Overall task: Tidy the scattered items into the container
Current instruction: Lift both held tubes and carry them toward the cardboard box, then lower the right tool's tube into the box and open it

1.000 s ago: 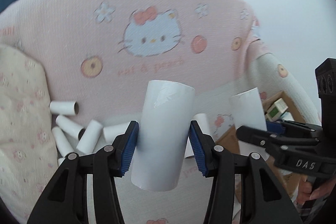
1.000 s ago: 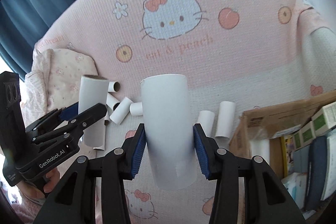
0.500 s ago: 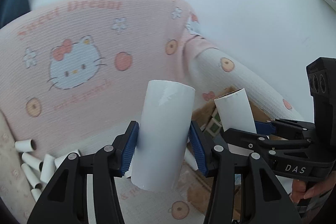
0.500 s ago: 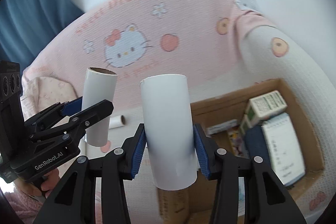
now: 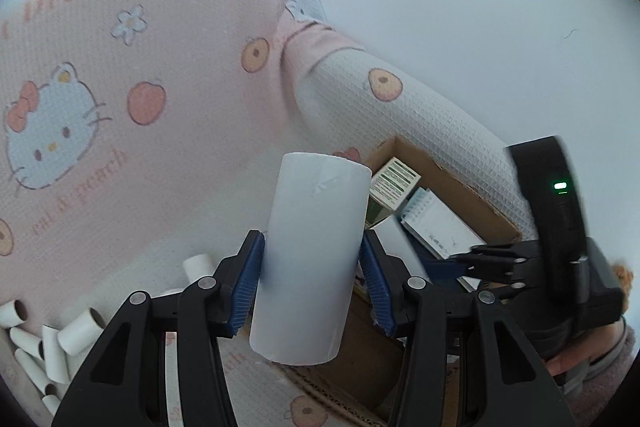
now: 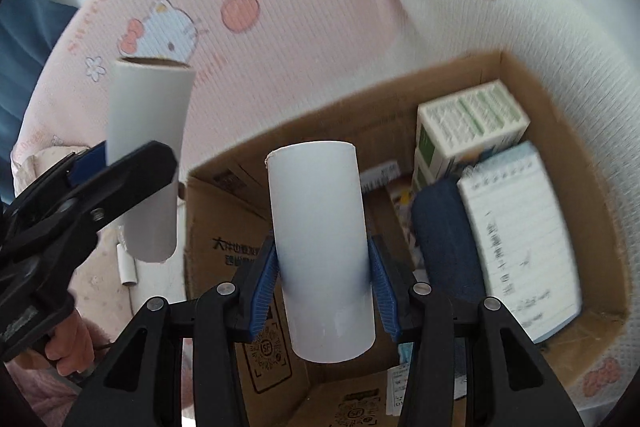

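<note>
Spreading across the background, a pink blanket (image 5: 168, 75) carries a white cat face with a red bow, peaches, flowers and the partly legible words "Dream" and "peach". Below it sits an open cardboard box (image 6: 248, 163) printed with black Chinese characters and a QR code; inside are a spiral notebook (image 6: 520, 251), a dark blue item (image 6: 444, 243) and two stacked green-and-white cartons (image 6: 468, 123). Each gripper clamps one upright white cardboard tube: the right gripper (image 6: 323, 287) holds its tube (image 6: 320, 247) over the box opening, while the left gripper (image 5: 312, 283) holds the other tube (image 5: 312, 259) beside the box's near edge. Roughly nine small tubes (image 5: 52, 343) lie scattered on the bedding at lower left.
</note>
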Available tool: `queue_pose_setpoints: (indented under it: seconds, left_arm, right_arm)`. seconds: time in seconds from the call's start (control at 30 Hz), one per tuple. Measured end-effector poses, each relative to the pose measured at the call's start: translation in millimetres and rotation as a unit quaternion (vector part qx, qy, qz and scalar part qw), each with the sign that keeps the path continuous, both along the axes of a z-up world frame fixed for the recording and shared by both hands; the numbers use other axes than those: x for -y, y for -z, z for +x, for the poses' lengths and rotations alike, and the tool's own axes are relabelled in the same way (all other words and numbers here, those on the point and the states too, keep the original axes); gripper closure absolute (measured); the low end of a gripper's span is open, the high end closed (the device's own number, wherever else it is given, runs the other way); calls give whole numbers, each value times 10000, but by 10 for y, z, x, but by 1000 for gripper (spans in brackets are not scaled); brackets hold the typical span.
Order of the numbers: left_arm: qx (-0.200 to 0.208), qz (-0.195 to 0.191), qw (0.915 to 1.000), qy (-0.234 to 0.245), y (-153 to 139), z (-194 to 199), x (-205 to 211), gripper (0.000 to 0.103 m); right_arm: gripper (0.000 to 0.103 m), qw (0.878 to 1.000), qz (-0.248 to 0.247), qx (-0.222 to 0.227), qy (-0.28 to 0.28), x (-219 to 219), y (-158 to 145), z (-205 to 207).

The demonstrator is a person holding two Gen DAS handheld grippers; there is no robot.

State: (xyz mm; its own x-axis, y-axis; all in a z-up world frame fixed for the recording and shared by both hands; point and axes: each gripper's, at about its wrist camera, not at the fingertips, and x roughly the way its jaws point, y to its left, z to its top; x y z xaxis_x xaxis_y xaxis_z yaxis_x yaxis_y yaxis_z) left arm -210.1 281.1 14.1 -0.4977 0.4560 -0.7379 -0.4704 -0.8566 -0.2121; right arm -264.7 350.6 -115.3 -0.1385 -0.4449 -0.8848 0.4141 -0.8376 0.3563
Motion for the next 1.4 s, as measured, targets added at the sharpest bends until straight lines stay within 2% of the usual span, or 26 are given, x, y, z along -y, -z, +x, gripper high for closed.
queue_pose_setpoints:
  seconds: [0.13,0.37,0.47,0.53,0.7,0.8,0.9,1.07,1.23,1.27,1.3,1.33,1.4]
  left_arm:
    - [88,64,9999,90,75,-78,-45,50]
    - [-3,240,9997,34,-37,-133,135,50]
    - [-71,267,9996,4,-109,-137,230,50]
    - [-73,325,9994,16,-143,-143,287,50]
    - [-73,327,9994,40,-162,-157,309,50]
    - [-89,400,9991,95,-195,-170,312,50]
    - [-106,477,9987,160,-230,-189,318,50]
    - [-123,547,9982,191,-268,-160,402,50]
    - [-102,546,9983,186,-267,-124,463,50]
    - [-92,550,9983,192,-268,-122,459,50]
    - [-79,545,9983,195,-265,-121,449,50]
    - [-67,546,9983,206,-262,-119,434,50]
    - [-23,559,9981,261,-250,-121,393,50]
  right_arm:
    - [61,9978,612,138,-203,138,253,-102]
    - [61,9909,1236,383,-367,369,619,-240]
    - [61,9863,1345,887,-341,374,809,-290]
    - [61,9826,1492,1000,-470,409,871,-276]
    - [61,9713,2082,965,-625,539,963,-251]
    - [64,9622,2544,678,-690,628,1009,-246]
    - [64,9570,2746,582,-725,701,1056,-257]
    - [64,9544,2831,453,-836,705,941,-178]
    - [65,9524,2706,320,-1365,578,688,175]
    - [68,9518,2685,414,-1423,533,690,238]
    - [77,9502,2686,490,-1503,499,708,287]
    - [81,9461,2754,536,-1615,471,750,343]
    - [81,9366,3020,450,-1719,438,849,429]
